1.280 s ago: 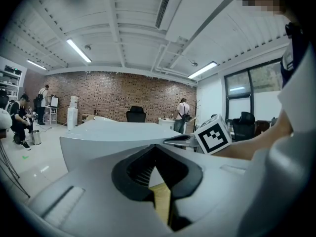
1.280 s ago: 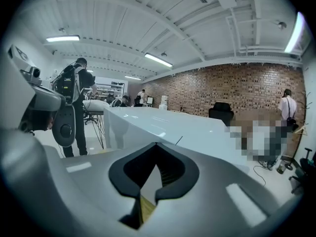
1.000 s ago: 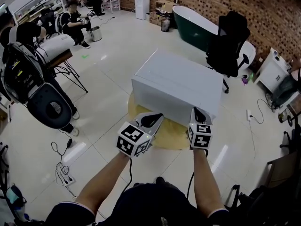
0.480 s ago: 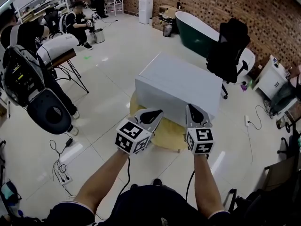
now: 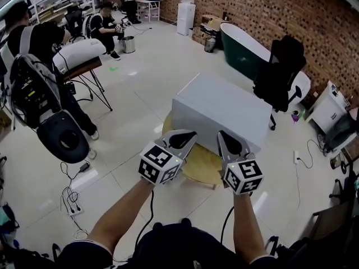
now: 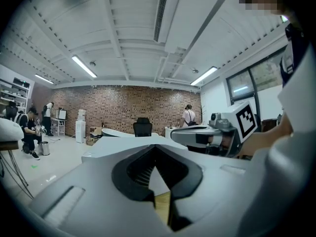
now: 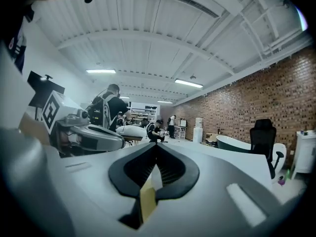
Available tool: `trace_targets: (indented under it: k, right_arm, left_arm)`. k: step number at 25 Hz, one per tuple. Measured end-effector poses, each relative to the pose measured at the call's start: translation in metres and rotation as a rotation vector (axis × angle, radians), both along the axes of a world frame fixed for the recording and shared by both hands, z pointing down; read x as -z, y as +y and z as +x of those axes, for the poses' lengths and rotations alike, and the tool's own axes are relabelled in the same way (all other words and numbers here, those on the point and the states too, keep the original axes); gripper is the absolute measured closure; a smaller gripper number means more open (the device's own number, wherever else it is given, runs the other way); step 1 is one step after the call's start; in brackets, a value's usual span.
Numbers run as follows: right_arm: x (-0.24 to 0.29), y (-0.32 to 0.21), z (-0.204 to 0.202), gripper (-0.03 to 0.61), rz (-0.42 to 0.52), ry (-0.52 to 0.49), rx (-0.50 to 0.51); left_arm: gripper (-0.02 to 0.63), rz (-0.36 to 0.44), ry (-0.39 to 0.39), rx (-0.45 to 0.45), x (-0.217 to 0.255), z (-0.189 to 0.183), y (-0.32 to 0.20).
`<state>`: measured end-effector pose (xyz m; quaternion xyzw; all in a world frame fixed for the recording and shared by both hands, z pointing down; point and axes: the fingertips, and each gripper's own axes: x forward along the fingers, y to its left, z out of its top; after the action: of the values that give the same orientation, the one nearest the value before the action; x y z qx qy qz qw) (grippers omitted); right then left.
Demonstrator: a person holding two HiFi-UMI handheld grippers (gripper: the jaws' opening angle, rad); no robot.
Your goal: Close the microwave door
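Over the last 1 second little has really moved: the whole head view has slid a bit, the microwave [image 5: 224, 108] now sits slightly further right in frame, and the right gripper [image 5: 224, 139] has drawn back toward me a touch, with its tip swung inward toward the left gripper [image 5: 187, 137]. The left one has barely shifted. I read that as no contact made with the door in this stretch. From above, the microwave looks like a plain white block on the round wooden table [image 5: 205, 164], and I can't pick out a door standing ajar on any face I see, so I can't say whether the closing is done or not yet begun. Both tongs hang just in front of the near face, over the table edge and apart from each other. In each gripper view the 2 jaws meet at the tips with nothing between them, so both are closed and empty, touching nothing that I can see.
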<state>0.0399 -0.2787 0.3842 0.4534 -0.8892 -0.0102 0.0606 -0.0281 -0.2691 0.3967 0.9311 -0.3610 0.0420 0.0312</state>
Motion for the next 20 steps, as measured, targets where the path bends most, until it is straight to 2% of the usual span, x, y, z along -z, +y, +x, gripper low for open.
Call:
trace_targets:
  k: [6, 20]
  right_arm:
    - [0.007, -0.021, -0.005, 0.577, -0.024, 0.010, 0.039]
    - [0.012, -0.027, -0.015, 0.578, -0.037, -0.006, 0.039]
  left_arm:
    - [0.601, -0.032, -0.010, 0.014, 0.006, 0.004, -0.023]
    - [0.601, -0.043, -0.009, 0.012, 0.010, -0.004, -0.025]
